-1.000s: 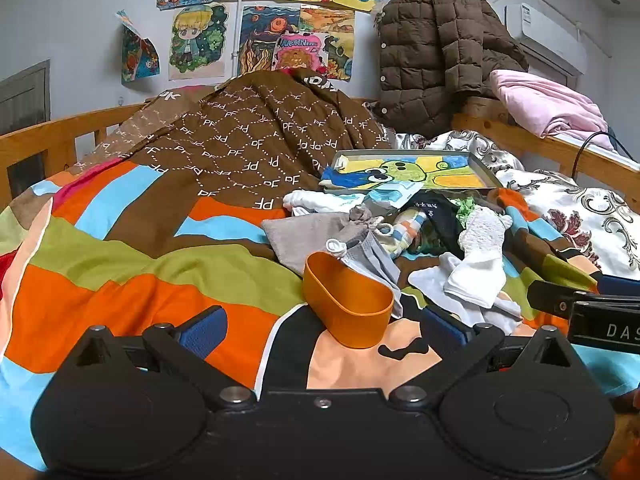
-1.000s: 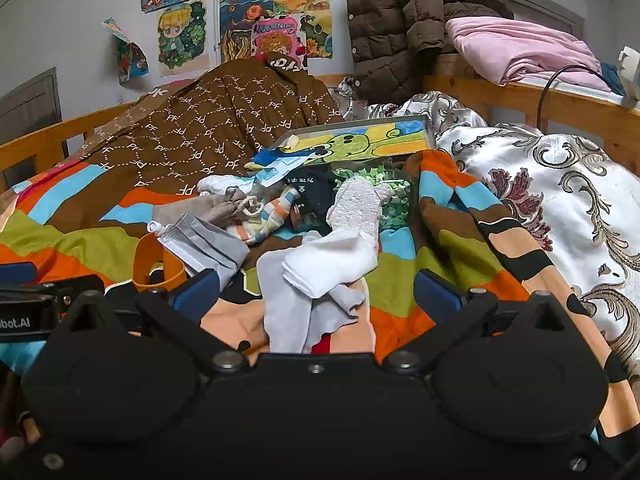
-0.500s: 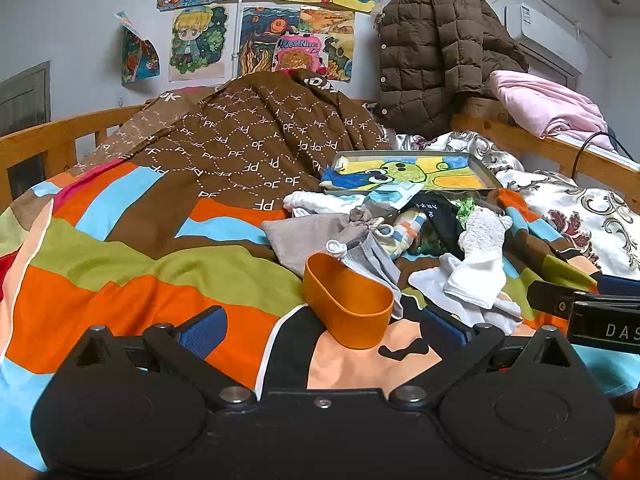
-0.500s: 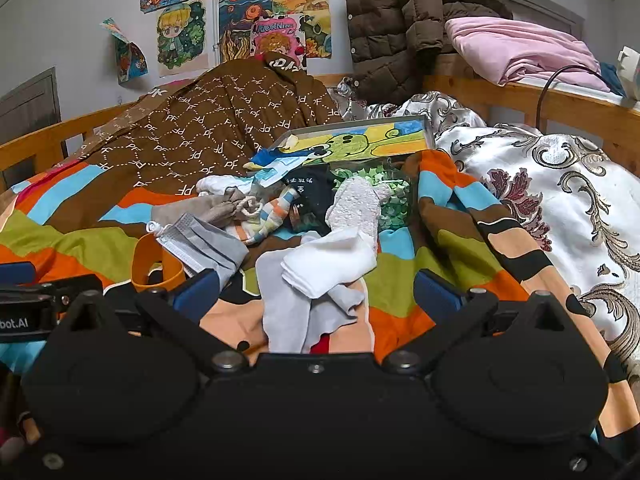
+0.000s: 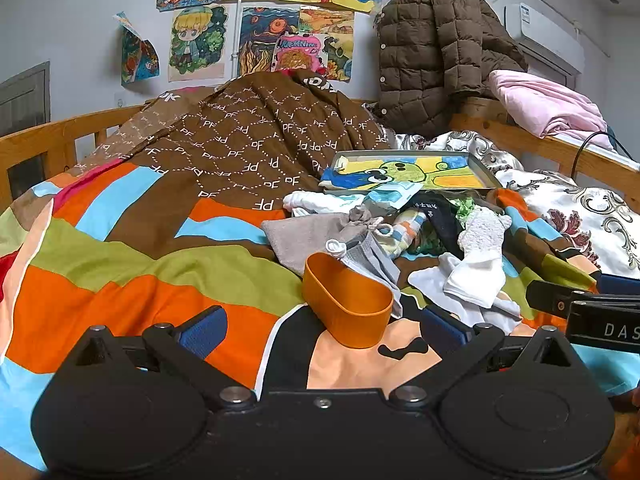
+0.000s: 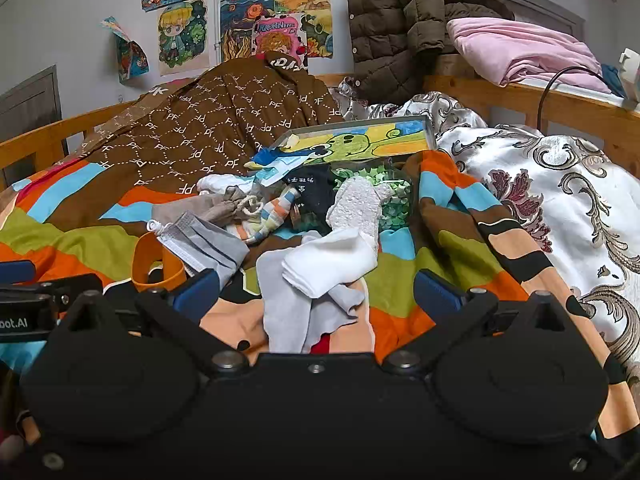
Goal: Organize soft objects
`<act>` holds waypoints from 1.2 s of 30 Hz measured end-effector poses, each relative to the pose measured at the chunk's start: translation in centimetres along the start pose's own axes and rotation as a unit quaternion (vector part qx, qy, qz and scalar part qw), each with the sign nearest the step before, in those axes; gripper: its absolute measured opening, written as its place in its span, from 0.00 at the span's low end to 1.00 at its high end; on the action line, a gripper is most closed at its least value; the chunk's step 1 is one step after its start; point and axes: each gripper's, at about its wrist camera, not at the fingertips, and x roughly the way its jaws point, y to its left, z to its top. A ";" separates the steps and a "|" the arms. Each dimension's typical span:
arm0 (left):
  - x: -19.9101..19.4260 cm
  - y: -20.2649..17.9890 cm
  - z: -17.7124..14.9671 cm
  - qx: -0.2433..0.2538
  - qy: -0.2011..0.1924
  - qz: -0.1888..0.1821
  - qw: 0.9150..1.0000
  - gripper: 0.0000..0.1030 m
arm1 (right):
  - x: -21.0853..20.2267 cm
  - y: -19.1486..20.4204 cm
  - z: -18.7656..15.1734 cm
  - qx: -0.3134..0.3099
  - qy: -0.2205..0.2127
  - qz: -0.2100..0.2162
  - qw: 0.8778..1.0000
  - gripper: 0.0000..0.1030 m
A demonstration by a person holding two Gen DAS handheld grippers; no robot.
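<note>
**Start of sorting: both grippers parked, nothing picked yet**

You're at the very first step. Left gripper (image 5: pixel 320 326) has its fingers spread wide and empty, with the orange cup (image 5: pixel 347 303) sitting on the bed just ahead, between them but not touched. Right gripper (image 6: pixel 316 288) is also wide and empty, and the white sock (image 6: pixel 330 262) with the grey cloth (image 6: pixel 292 312) under it lies between its fingers, no contact that I can see.

The soft stuff is one heap mid-bed on the striped blanket (image 5: pixel 120 272): grey face mask (image 6: pixel 208 242) leaning on the cup's rim, grey pouch (image 5: pixel 308 234), striped sock (image 6: pixel 276 212), dark sock (image 6: pixel 314 190), fluffy white sock (image 6: pixel 356 206), green shreds (image 6: pixel 394 204). A tray with a drawing (image 5: pixel 408 170) sits at the far side of the heap, towards the headboard end.

Next move, my call: close your right fingers on the white sock, lifting only the top layer so the grey cloth stays. Alternatively take the mask off the cup with your left. Where items should go isn't clear; cup or tray are likely.

Versus a second ago: no change. Both grippers and every item sit where they were.
</note>
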 end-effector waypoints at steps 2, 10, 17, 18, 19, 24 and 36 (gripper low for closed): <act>0.0 0.0 0.0 0.000 0.000 0.000 1.000 0.99 | 0.0 0.0 0.0 0.000 0.000 0.000 1.000 1.00; 0.1 0.0 0.1 0.000 -0.001 0.000 1.000 0.99 | 0.0 0.0 0.0 0.000 0.000 0.000 1.000 1.00; -0.2 -0.1 -0.1 0.002 0.000 -0.002 1.000 0.99 | 0.0 0.0 0.0 -0.001 -0.001 0.000 1.000 1.00; -0.2 -0.1 -0.1 0.002 0.000 -0.002 1.000 0.99 | 0.0 0.0 0.0 -0.001 -0.001 0.001 1.000 1.00; -0.2 -0.1 -0.1 0.002 0.000 -0.002 1.000 0.99 | 0.0 0.0 0.0 0.000 -0.001 0.001 1.000 1.00; -0.2 -0.1 -0.1 0.002 0.000 -0.002 1.000 0.99 | 0.0 0.0 0.0 -0.001 -0.002 0.000 1.000 1.00; -0.2 -0.1 -0.1 0.002 0.000 -0.002 1.000 0.99 | 0.0 0.0 0.0 -0.001 -0.001 0.000 1.000 1.00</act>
